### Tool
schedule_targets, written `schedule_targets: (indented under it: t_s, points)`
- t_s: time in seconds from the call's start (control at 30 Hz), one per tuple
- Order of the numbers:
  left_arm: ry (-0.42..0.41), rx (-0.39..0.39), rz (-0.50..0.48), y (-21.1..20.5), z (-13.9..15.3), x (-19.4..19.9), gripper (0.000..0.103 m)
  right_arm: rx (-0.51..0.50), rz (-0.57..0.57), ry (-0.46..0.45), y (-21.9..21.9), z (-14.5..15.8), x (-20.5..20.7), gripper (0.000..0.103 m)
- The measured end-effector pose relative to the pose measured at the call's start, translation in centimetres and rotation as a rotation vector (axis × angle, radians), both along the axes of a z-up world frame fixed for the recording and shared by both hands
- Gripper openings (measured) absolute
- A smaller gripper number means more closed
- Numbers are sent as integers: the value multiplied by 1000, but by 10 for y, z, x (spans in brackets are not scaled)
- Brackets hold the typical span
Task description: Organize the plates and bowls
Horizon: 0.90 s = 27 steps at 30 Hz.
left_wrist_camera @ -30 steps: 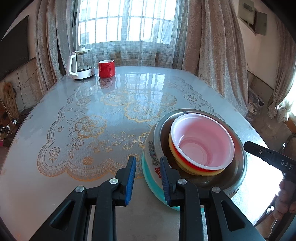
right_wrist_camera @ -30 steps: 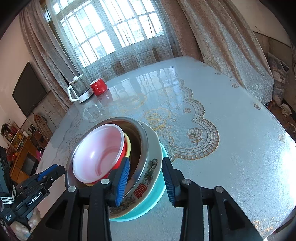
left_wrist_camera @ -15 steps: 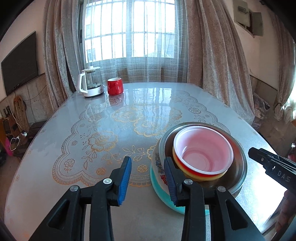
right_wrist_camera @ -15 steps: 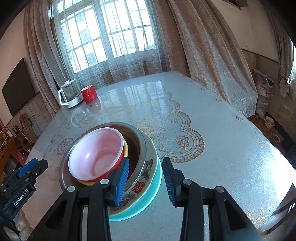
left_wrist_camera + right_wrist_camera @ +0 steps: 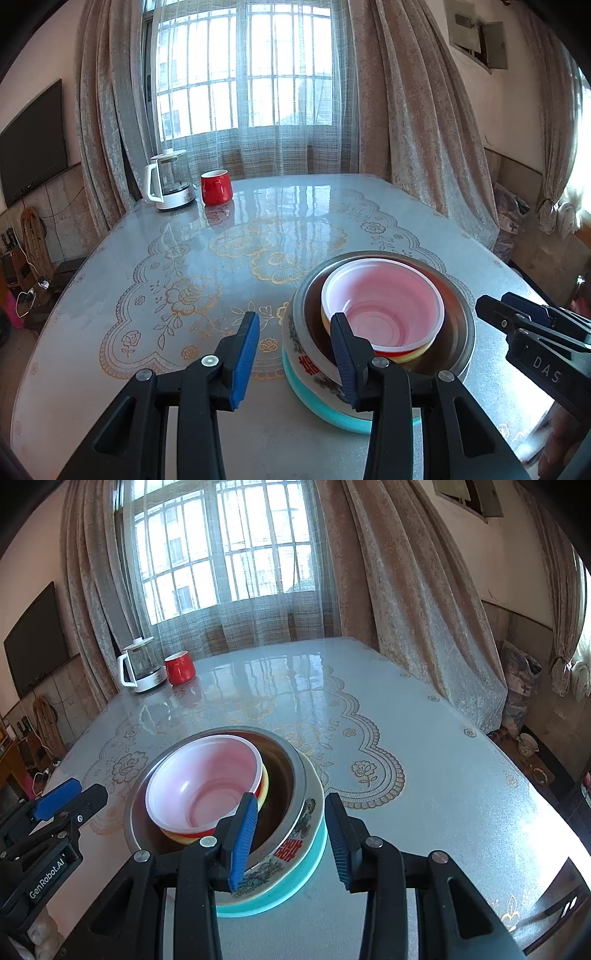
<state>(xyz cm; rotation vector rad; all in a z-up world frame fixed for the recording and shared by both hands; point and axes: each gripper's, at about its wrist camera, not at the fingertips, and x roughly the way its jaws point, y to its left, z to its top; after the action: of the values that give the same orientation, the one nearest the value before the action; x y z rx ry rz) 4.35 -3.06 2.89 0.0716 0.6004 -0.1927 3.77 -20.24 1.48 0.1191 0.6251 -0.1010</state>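
- Leftmost, at the far edge of the counter [image 5: 110, 295], a glass kettle [image 5: 168, 182] and a red mug [image 5: 216, 186] are standing just beside each other, well apart from the work.
- Next, the left tongs [image 5: 291, 354] are hovering over the near part of the counter with blue pads spread apart, gripping nothing; the right pad is lying across the stack's left rim in this view, though contact cannot be judged.
- At centre-right, the nested stack is sitting near the counter's front edge: a teal plate [image 5: 295, 882] at the bottom, a patterned ceramic bowl [image 5: 291, 849] on it, a steel bowl [image 5: 284, 771] inside that, then yellow and red bowls showing only as rims, and a white plastic bowl [image 5: 207, 779] on top.
- Rightmost, the right tongs [image 5: 290, 836] are likewise gaping, straddling the stack's near rim without closing on it.
- Handling, as a judgement: the ceramic and the plate are looking heavy and breakable, the steel slippery, the plastic bowls light and flexible. The rims are offering the best purchase; lifting the whole stack is probably calling for both tongs on opposite sides.
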Motion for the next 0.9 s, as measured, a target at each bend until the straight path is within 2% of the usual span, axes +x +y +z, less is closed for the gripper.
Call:
schedule_targets:
  t_s: [0.9]
  points:
    - [-14,-3,39,1,3,0,49,-13,41,-21,10,6,4,38]
